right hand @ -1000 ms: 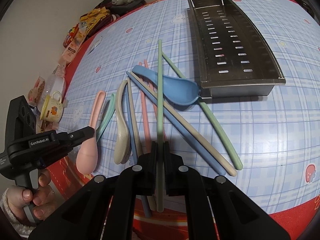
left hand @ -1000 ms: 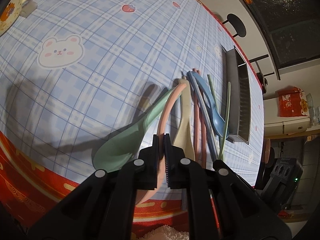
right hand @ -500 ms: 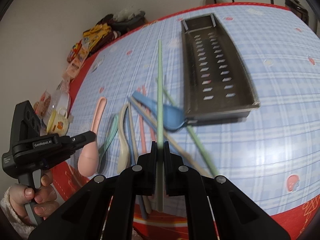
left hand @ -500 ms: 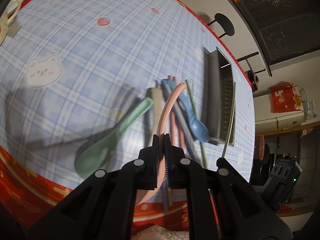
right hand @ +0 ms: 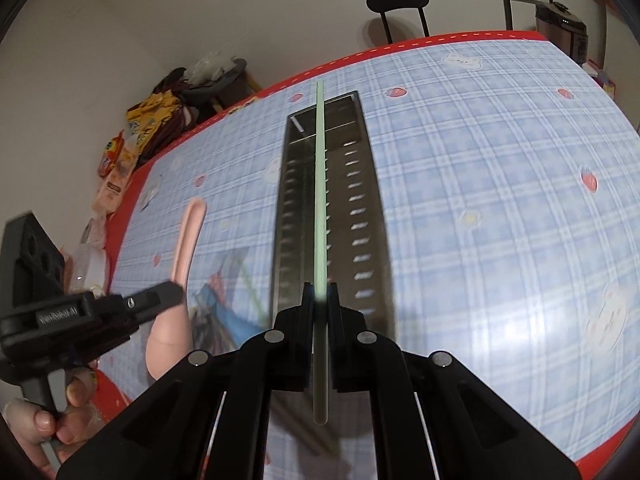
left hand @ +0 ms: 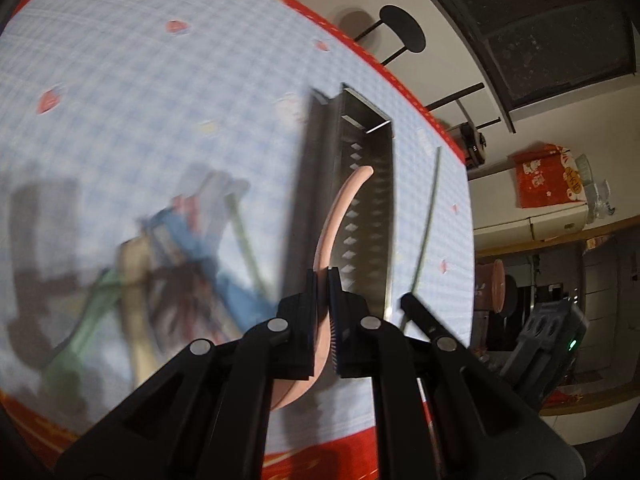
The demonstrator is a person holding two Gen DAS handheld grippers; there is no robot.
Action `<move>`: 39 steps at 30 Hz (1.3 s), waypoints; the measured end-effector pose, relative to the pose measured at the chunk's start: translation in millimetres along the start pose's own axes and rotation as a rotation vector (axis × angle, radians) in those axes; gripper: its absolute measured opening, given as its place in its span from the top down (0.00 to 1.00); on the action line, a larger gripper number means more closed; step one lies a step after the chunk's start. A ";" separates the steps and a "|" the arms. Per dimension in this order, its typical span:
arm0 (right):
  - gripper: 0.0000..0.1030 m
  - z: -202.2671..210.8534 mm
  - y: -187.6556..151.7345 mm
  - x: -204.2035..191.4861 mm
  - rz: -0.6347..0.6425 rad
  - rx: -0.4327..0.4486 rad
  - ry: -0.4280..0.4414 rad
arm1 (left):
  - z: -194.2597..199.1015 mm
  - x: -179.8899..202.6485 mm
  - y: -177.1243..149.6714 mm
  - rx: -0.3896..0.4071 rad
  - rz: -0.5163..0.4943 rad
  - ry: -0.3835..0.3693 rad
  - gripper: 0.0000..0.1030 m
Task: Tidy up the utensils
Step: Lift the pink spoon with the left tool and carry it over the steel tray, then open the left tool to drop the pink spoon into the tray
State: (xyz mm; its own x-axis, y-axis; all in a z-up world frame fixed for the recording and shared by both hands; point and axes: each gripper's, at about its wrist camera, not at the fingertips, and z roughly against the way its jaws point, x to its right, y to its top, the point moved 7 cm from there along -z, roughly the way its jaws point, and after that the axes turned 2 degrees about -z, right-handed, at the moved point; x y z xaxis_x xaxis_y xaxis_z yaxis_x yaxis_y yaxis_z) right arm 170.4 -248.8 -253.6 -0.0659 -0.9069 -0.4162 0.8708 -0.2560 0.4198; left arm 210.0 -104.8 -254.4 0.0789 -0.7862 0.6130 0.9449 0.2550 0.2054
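The left gripper (left hand: 322, 280) is clamped on a pink spoon (left hand: 340, 208), held over the metal tray (left hand: 304, 184). The right gripper (right hand: 320, 292) pinches a green chopstick (right hand: 320, 184) lengthwise above the same tray. Left of the tray, the remaining utensils (left hand: 180, 248) lie blurred on the checked tablecloth (right hand: 480, 200).

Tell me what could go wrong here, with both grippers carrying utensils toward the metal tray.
The left gripper pinches the pink spoon near its bowl, so the long handle could swing or strike the metal tray wall. The green chopstick in the right gripper is thin and could slip. Both grippers converge on one narrow tray and may collide.
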 end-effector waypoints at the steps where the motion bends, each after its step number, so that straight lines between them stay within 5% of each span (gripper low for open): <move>1: 0.93 -3.2 4.5 1.4 0.001 -0.008 -0.004 | -5.6 5.3 5.1 0.001 0.005 -0.006 0.91; 10: 0.93 -31.4 27.5 7.5 0.033 -0.058 -0.043 | -51.2 32.3 45.4 -0.003 0.073 -0.036 0.90; 32: 0.93 -56.9 27.5 16.9 0.018 -0.111 -0.095 | -101.0 33.9 88.1 0.012 0.073 0.053 0.91; 37: 0.89 -49.7 25.9 12.4 0.006 -0.102 -0.073 | -84.1 46.7 102.4 0.064 0.010 0.032 0.59; 39: 0.64 -41.2 25.4 7.6 0.030 -0.083 -0.081 | -71.6 50.1 104.9 0.089 -0.016 0.028 0.48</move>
State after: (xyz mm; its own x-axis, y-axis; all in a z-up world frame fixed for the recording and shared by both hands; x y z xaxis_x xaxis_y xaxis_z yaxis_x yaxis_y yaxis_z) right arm 212.1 -248.4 -279.3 -0.0753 -0.9386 -0.3368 0.9100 -0.2027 0.3616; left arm 335.8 -157.7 -256.7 0.0743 -0.8057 0.5877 0.9142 0.2904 0.2826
